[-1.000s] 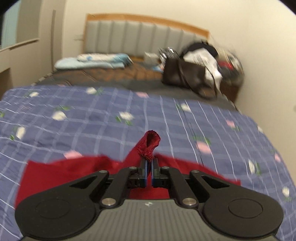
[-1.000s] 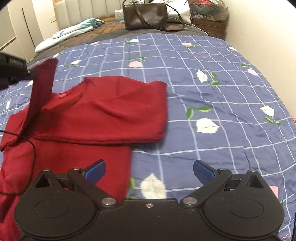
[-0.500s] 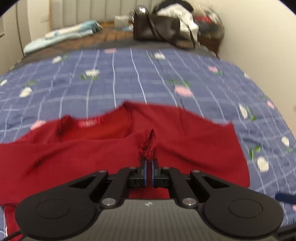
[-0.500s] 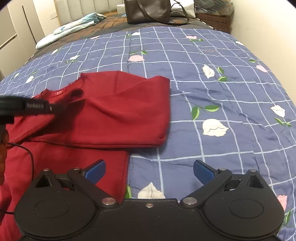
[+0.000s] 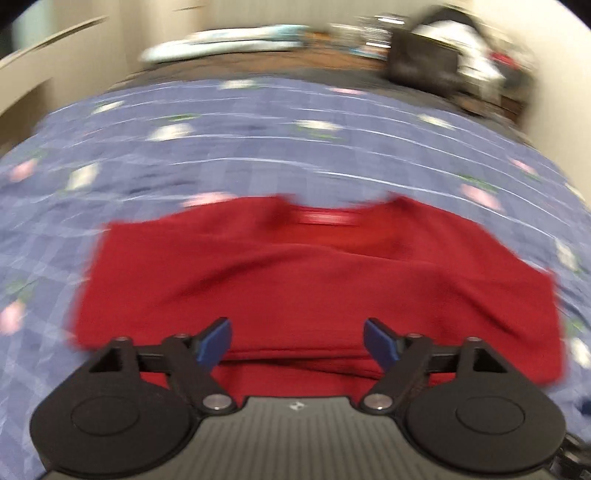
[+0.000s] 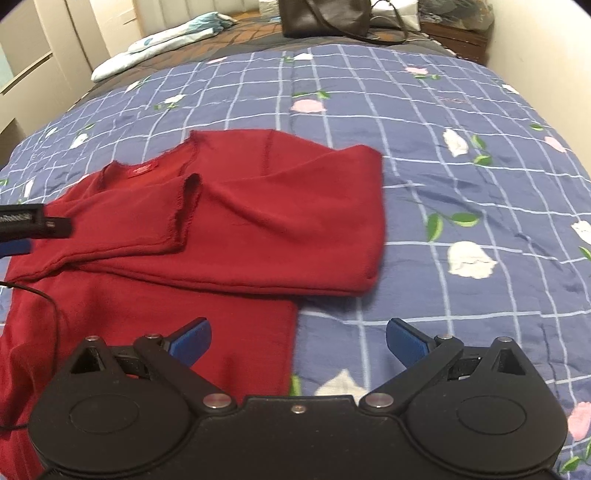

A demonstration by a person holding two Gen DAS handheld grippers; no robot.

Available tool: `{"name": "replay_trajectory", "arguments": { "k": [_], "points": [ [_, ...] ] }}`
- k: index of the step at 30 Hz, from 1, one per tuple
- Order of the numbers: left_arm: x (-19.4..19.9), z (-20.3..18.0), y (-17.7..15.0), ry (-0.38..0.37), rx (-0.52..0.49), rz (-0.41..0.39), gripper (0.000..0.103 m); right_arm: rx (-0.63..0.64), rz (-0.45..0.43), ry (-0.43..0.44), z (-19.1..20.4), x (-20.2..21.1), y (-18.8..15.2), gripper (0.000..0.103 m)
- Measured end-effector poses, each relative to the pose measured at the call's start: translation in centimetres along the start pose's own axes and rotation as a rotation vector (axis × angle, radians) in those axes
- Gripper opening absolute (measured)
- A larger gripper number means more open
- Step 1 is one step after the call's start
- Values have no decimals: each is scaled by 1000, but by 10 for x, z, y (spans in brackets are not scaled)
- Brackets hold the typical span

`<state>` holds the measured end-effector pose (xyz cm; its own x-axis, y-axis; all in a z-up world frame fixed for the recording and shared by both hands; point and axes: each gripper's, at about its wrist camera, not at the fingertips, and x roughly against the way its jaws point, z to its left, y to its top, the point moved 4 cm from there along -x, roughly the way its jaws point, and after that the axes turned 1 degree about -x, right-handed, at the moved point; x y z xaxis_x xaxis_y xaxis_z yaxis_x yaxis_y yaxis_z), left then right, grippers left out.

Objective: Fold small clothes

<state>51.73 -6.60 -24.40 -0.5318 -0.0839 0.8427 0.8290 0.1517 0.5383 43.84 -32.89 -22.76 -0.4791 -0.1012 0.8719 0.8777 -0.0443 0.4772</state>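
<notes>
1. Left gripper: black two-finger tong with blue pads, jaws spread wide, nothing between them. It sits low over the near part of the garment. Its view is motion-blurred, so fine detail is unreliable.
2. Right gripper: same black body with blue pads, jaws spread wide, empty. It hangs over the garment's lower right edge, where red fabric meets the bedspread.
3. Task item: dark red knit long-sleeved top, lying flat on the bed, neckline pointing away from both cameras. A red neck label shows at the collar.
4. Both sleeves are folded across the chest. The left sleeve lies on top, its frayed cuff ending around mid-chest. The right sleeve runs underneath it, folded in from the right side.
5. Lower body of the top is unfolded and extends toward the cameras, partly hidden behind the right gripper's housing.
6. In the right wrist view the left gripper's fingertip enters from the left edge, just above the left shoulder area; cannot tell whether it touches. A thin black cable trails across the fabric below it.
7. Surface: blue checked quilt with white and pink flower print, covering the bed.
8. Far end of bed: dark brown leather handbag with strap and a folded white and light-blue cloth, both well apart from the top.
</notes>
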Motion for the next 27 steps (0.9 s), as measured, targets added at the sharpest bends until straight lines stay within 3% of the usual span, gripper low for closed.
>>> {"name": "replay_trajectory", "arguments": {
  "k": [3, 5, 8, 12, 13, 14, 15, 18, 23, 27],
  "points": [
    [-10, 65, 3, 150, 165, 35, 85, 6, 14, 11, 6, 0, -6, 101],
    [-17, 104, 3, 208, 269, 43, 85, 4, 30, 12, 8, 1, -15, 101],
    [-30, 152, 4, 205, 393, 62, 79, 7, 60, 7, 9, 5, -30, 101],
    [-45, 187, -3, 110, 504, 117, 65, 4, 98, -3, 7, 11, -50, 101],
    [-48, 190, -7, 84, 515, 129, 62, 2, 102, -4, 7, 14, -54, 101],
    [-50, 191, -10, 59, 516, 138, 53, -1, 107, -6, 6, 16, -57, 101],
    [-49, 191, -13, 28, 513, 137, 36, -4, 110, -7, 6, 19, -60, 101],
    [-45, 188, -17, 9, 487, 117, 14, -14, 115, -10, 6, 25, -67, 101],
    [-30, 167, -4, 114, 348, 44, 8, -20, 126, -12, 8, 31, -79, 101],
    [-27, 160, -3, 142, 324, 56, 11, -20, 130, -8, 11, 36, -87, 101]
  ]
}}
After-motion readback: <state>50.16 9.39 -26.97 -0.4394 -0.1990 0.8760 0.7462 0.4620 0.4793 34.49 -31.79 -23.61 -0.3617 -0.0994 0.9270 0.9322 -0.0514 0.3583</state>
